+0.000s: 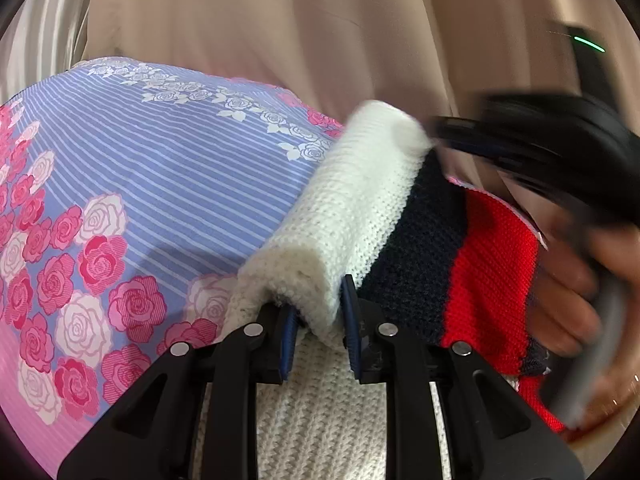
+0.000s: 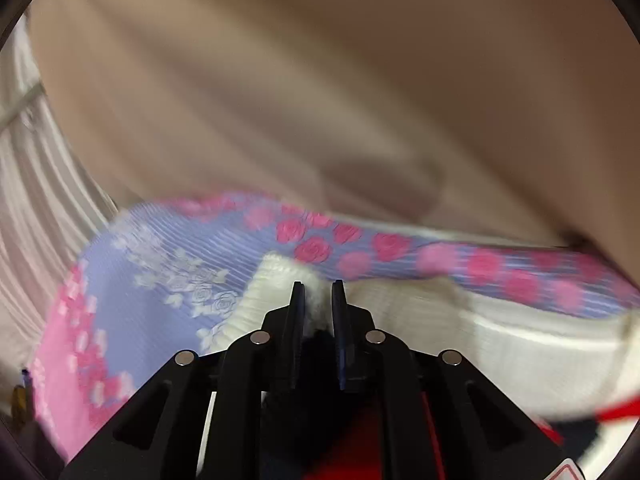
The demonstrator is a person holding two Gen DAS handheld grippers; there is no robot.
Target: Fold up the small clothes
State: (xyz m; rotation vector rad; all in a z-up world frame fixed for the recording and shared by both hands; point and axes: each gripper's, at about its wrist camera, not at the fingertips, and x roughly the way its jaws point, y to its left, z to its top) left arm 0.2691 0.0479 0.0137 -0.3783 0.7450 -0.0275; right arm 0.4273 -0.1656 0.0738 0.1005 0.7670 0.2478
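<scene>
The knitted sweater (image 1: 360, 216), cream with a navy band and a red band, is lifted above the floral bedsheet (image 1: 120, 168), its cream edge rolled into a thick ridge stretched between the 2 grippers. In the left wrist view the left gripper (image 1: 320, 320) has its jaws narrowed onto the near end of that ridge, the cream knit bunched between the blue pads, and more cream ribbing hangs down beneath the tool. The right gripper (image 2: 318, 300) shows in its own view with jaws nearly together and a tuft of cream knit pinched between the tips, with dark and red cloth below them; that view is blurred, so the depth of the bite is hard to judge. In the left view the same tool appears as a dark smear at the far end of the ridge, with the person's hand (image 1: 572, 280) behind it. To do this fold well, I would keep both pinches firm and the edge taut and level between them, carry it across in 1 even sweep, and lay it flat on the sheet before letting go, since thick knit tends to sag and roll. Beige curtains (image 1: 280, 20) hang beyond the bed.
</scene>
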